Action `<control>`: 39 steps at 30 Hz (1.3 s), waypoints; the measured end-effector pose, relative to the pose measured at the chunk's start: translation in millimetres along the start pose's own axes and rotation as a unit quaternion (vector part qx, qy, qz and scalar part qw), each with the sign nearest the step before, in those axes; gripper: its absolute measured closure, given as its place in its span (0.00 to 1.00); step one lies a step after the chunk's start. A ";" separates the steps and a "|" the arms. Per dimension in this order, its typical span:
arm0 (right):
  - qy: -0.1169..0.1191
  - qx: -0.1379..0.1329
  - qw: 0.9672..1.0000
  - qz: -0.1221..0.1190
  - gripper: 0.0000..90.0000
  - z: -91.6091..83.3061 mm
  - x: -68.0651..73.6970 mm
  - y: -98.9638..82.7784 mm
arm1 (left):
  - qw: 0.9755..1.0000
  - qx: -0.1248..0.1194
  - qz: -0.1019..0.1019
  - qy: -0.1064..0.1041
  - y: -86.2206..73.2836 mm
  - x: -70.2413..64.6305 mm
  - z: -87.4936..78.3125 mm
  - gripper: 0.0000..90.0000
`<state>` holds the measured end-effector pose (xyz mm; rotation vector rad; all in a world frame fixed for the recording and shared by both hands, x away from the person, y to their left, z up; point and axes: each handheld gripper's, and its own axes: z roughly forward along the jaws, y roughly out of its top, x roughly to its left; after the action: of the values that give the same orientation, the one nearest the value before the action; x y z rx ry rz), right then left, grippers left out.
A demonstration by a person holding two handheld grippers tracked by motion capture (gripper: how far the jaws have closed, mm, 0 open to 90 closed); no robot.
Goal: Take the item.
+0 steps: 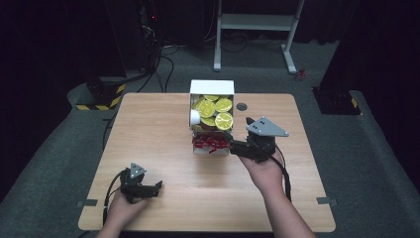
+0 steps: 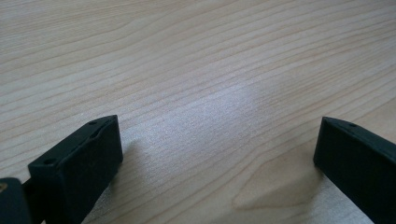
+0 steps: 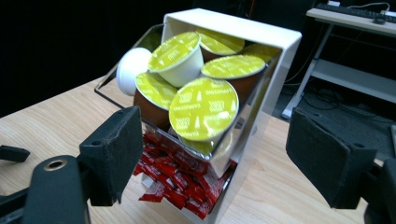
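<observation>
Dark room, wooden table (image 1: 163,119). Your right gripper (image 3: 215,154) gapes wide before the pod box (image 1: 212,88); I guess you grab a yellow-topped pod (image 3: 203,109) next. Your left gripper (image 2: 217,163) rests wide apart, empty.

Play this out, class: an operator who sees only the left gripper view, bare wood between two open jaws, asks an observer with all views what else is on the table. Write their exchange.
Operator: What stands on the table?
Observer: A white dispenser at the far middle, its upper bin full of yellow-lidded capsules.
Operator: Anything below the capsules?
Observer: Red sachets piled in the lower compartment.
Operator: Where is the other gripper?
Observer: The right gripper is at the dispenser's front right corner, jaws open and empty, pointing at it.
Operator: And mine?
Observer: The left gripper sits at the near left of the table, well away from the dispenser.
</observation>
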<state>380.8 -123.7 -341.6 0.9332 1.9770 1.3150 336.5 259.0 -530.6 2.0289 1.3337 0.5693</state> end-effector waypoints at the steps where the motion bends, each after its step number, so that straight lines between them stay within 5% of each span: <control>1: 0.000 -0.001 1.000 -0.002 0.22 0.5 0.7 2.0 | 1.000 0.000 0.000 0.000 0.0 0.0 0.0 0.02; 39: 0.016 -0.005 1.000 -0.018 0.28 43.1 11.7 47.0 | 1.000 0.001 -0.003 -0.002 0.0 -0.7 0.4 0.01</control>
<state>418.3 -78.9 -313.6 0.8747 2.0004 1.3255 336.4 258.3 -530.8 2.0260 1.3361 0.5611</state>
